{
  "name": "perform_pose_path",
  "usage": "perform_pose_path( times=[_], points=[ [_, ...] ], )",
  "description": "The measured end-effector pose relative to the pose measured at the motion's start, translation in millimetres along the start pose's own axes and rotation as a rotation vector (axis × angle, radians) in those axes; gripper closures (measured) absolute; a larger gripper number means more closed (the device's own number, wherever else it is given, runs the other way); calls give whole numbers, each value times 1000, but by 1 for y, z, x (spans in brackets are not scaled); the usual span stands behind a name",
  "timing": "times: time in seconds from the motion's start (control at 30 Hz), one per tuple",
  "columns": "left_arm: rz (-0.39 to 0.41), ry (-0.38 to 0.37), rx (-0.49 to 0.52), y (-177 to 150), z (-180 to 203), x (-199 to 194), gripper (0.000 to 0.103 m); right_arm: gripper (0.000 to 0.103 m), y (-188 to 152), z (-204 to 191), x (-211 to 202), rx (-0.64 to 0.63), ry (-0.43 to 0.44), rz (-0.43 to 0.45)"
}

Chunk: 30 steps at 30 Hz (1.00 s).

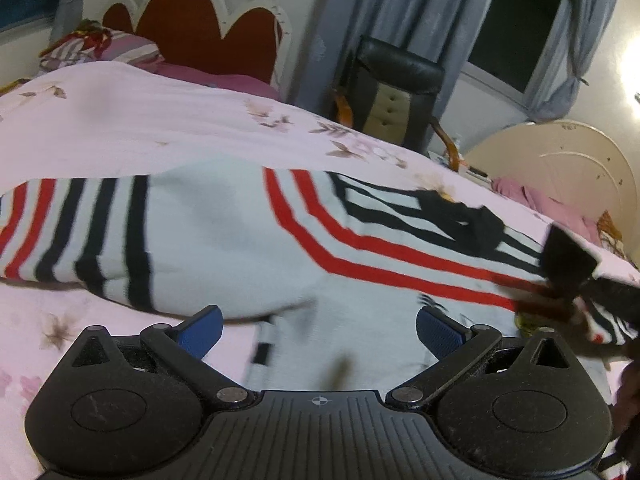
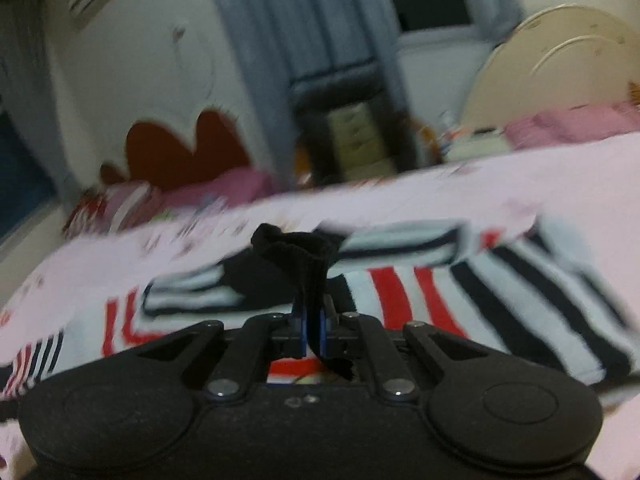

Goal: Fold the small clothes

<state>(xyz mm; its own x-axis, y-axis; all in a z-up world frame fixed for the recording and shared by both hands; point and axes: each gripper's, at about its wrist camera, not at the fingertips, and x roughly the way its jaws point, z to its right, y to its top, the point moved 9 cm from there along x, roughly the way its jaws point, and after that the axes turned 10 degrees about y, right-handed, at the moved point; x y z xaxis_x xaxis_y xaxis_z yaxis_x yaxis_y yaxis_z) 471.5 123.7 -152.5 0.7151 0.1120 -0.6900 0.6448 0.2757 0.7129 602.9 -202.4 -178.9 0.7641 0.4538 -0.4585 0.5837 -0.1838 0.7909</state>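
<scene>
Clearly you are mid-fold: the white knitted sweater with red and black stripes point(image 1: 248, 240) lies across the middle of the left wrist view, spread on the pale pink flowered bedsheet point(image 1: 120, 120), and it is not yet a tidy packet. Your right gripper point(image 2: 314, 332), low centre in its own view, has its jaws closed tight on a bunched black ribbed edge of the garment point(image 2: 296, 248), which stands up from the blue pads; that same gripper shows at the right edge of the left view, over the striped part. Your left gripper point(image 1: 319, 330) stands wide at the bottom of its frame, blue pads point(image 1: 202, 330) well apart and nothing between them, hovering over the near hem. Judging from this, one part is being carried over; the rest of the folding, including the sleeve at the left, looks still to do.
</scene>
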Motion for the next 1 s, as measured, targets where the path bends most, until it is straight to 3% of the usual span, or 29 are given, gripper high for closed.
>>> perform_pose_path(
  times=[0.17,0.23,0.27,0.33,0.37,0.4,0.43,0.5,0.6,0.77,0.83,0.87,0.9,1.0],
  points=[
    [-21,-17,-37,4,-10,16,0,95,-40,-39,44,-70,38,-142],
    [-25,-48,-45,6,-4,18,0,85,-53,-49,49,-118,36,-194],
    [-21,-75,-45,8,4,20,0,81,-50,-58,44,-139,37,-182],
    [-20,-131,-44,12,24,25,1,62,-39,-61,22,-129,50,-114],
    [-28,-170,-48,12,36,26,4,61,-31,-57,9,-115,47,-75],
    [-44,-218,-53,12,50,30,26,62,-27,-51,-6,-89,36,-41],
    [-73,-270,-62,11,66,35,41,62,-24,-42,-20,-57,24,-16],
    [-128,-358,-98,8,99,47,41,62,-18,-19,-45,19,-4,31],
    [-209,-408,-97,1,138,66,41,61,-15,19,-83,140,-46,83],
    [-284,-376,-75,-11,174,98,41,59,-24,69,-125,318,-68,149],
    [-273,-375,-71,-10,181,108,43,59,-30,86,-132,401,-56,172],
    [-261,-374,-60,-9,182,110,55,58,-34,91,-131,439,-47,183],
    [-260,-360,-43,-7,184,116,99,58,-38,99,-131,492,-31,196],
    [-216,-354,-61,5,175,111,97,56,-46,117,-128,632,25,226]
  ],
)
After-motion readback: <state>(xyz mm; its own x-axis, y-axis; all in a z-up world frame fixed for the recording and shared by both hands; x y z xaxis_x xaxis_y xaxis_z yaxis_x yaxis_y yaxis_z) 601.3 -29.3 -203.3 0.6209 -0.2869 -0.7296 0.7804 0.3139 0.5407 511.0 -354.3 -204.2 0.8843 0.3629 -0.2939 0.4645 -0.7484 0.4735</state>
